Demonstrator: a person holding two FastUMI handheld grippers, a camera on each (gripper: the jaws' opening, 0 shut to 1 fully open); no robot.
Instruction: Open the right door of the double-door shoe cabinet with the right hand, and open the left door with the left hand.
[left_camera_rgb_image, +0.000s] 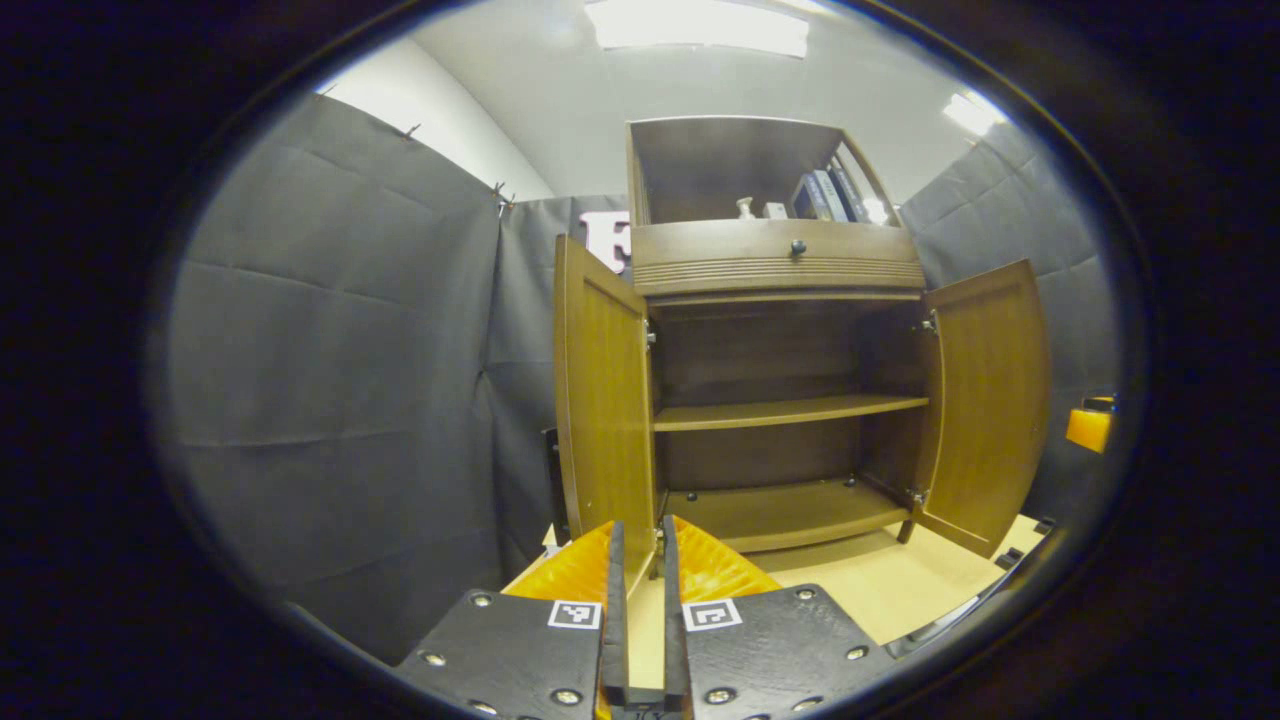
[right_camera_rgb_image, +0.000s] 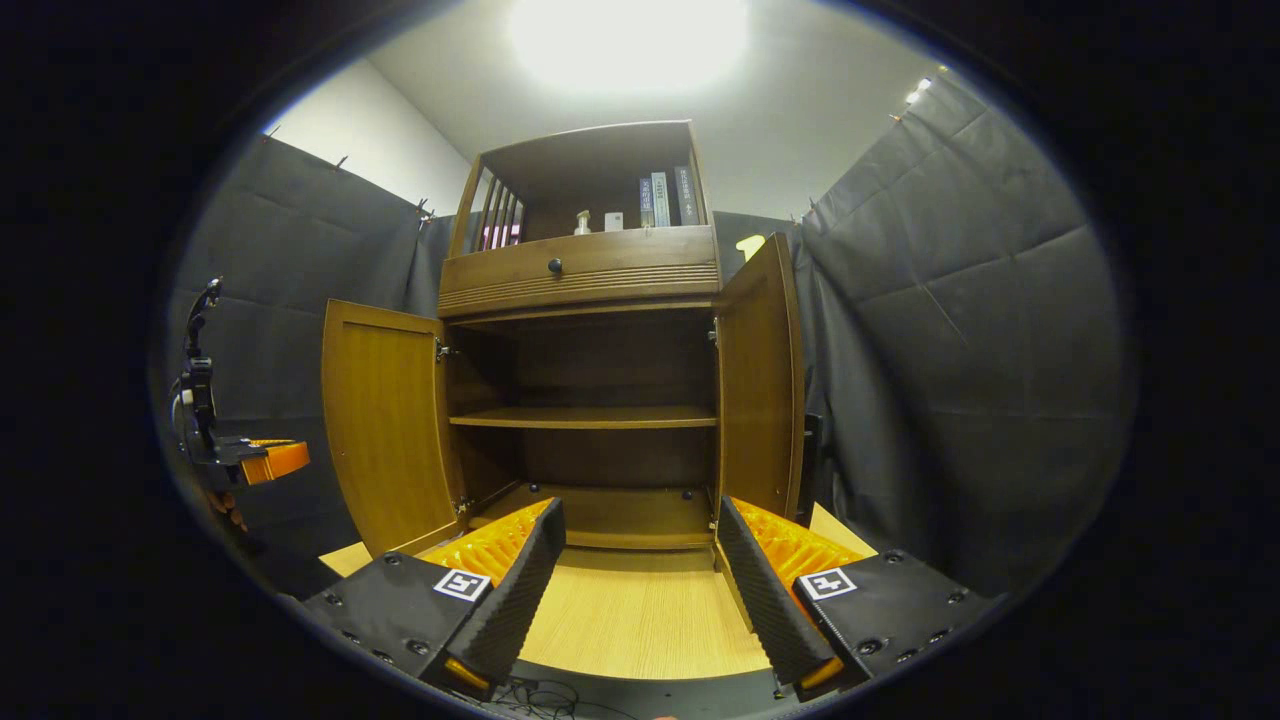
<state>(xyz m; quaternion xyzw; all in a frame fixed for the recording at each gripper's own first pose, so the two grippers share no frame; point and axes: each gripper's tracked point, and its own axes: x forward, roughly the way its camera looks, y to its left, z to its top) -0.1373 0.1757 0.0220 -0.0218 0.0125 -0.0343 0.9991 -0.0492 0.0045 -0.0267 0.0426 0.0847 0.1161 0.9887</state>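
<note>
the shoe cabinet stands against the booth wall on a light wooden floor panel. both lower doors are swung out, and the interior shelf and bottom board are exposed and bare.

right door: open roughly square to the cabinet front, seen nearly edge-on in the right gripper view. the right gripper has its fingers spread wide and holds nothing; the door's lower corner sits just beside its right-hand finger, and contact cannot be confirmed.

left door: open to a similar angle. in the left gripper view, the left gripper has its fingers drawn narrow around the door's lower free edge, which sits in the slot between them. whether both fingers press on the panel cannot be determined. the same gripper appears far left in the right gripper view, out beyond the left door.

step in hand, as judged: the left-door swing is at or near its end; the right-door step looks complete.

next move calls for: spread the left fingers, then draw back along the door plane so the panel is not dragged shut.
</note>
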